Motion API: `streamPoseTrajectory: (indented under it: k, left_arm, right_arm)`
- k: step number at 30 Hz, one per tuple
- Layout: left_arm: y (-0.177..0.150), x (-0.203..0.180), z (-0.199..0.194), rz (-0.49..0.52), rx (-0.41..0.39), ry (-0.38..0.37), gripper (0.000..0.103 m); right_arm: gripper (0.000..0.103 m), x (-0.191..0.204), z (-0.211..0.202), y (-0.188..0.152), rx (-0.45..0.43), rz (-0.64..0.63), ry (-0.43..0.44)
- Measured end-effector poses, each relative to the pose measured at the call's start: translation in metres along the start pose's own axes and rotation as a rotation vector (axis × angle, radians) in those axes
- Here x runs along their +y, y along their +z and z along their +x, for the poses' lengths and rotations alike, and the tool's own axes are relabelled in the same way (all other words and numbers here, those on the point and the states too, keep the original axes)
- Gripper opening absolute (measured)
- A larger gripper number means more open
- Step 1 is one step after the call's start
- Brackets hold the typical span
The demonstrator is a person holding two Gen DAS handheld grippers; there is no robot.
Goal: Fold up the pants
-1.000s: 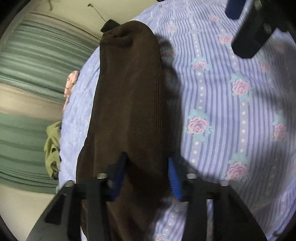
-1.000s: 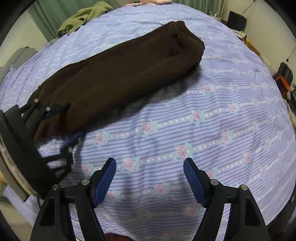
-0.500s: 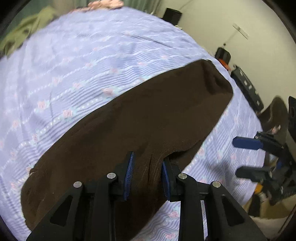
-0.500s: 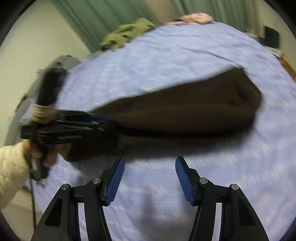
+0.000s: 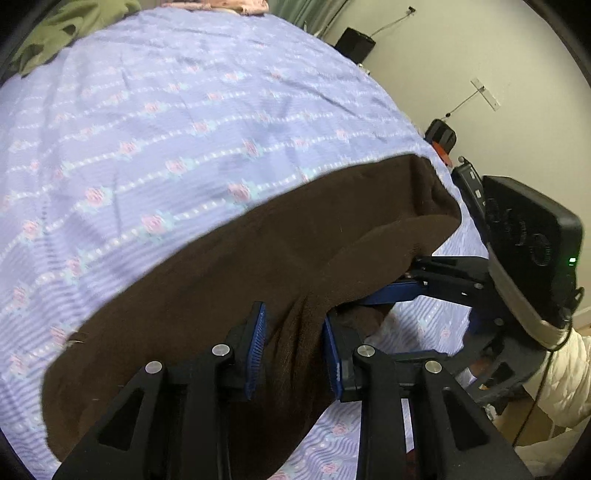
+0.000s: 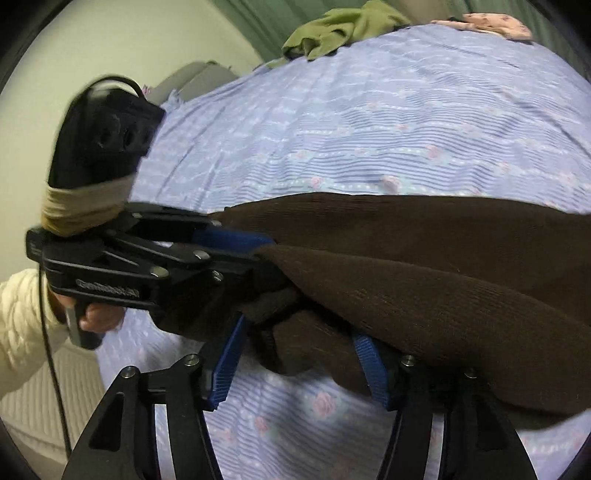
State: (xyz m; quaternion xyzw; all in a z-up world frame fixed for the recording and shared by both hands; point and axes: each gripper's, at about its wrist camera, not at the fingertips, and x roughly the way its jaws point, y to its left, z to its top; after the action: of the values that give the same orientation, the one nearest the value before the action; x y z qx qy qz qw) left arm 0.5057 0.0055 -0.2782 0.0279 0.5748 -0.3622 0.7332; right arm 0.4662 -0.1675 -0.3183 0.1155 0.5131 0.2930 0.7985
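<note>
The dark brown pants (image 5: 229, 280) lie folded lengthwise across the purple floral bedsheet (image 5: 155, 122). My left gripper (image 5: 293, 347) is shut on the near end of the pants and holds it raised. In the right wrist view the pants (image 6: 443, 280) stretch to the right, and the left gripper (image 6: 236, 251) pinches their end. My right gripper (image 6: 299, 365) is open, its blue pads on either side of the hanging lower layer of the same end, right beside the left gripper. The right gripper also shows in the left wrist view (image 5: 402, 291).
A green garment (image 6: 340, 29) and a pink cloth (image 6: 491, 24) lie at the bed's far edge. Green curtains hang behind them. A black box (image 5: 356, 42) and other items stand by the wall beside the bed.
My left gripper has closed on the pants' end and lifted it. My right gripper has moved in from open sheet to the same end, its pads now around the lower layer.
</note>
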Motion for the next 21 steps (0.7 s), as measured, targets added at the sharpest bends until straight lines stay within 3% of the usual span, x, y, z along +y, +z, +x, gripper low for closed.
streamPoseTrajectory:
  k: [4,5,9,12,14,18,20,21]
  left_arm:
    - [0.004,0.002,-0.018,0.027,-0.045,0.039,0.027]
    - [0.006,0.005,-0.025,0.015,-0.073,0.067,0.023]
    - [0.011,0.024,-0.046,-0.068,-0.156,0.112,0.023]
    - [0.008,0.026,-0.040,-0.044,-0.117,0.153,0.036]
    - [0.002,0.014,-0.022,0.056,-0.049,0.185,0.045]
    - [0.005,0.000,0.008,0.168,0.023,0.251,0.050]
    - [0.015,0.000,0.016,0.172,0.003,0.269,0.071]
    - [0.020,0.001,0.024,0.167,0.005,0.265,0.074]
  right_arm:
    - [0.071,-0.002,0.011,0.013,0.000,-0.016,0.046]
    - [0.072,-0.004,0.013,0.011,0.010,-0.005,0.061]
    - [0.072,-0.009,0.034,-0.001,0.108,0.088,0.125]
    - [0.072,0.000,0.027,-0.029,0.151,0.085,0.179]
    - [0.074,0.008,0.020,-0.045,0.161,0.098,0.258]
    - [0.073,0.025,0.024,-0.051,0.143,0.016,0.176]
    - [0.073,0.025,0.029,-0.047,0.130,0.043,0.173]
    - [0.073,0.026,0.032,-0.046,0.119,0.056,0.166]
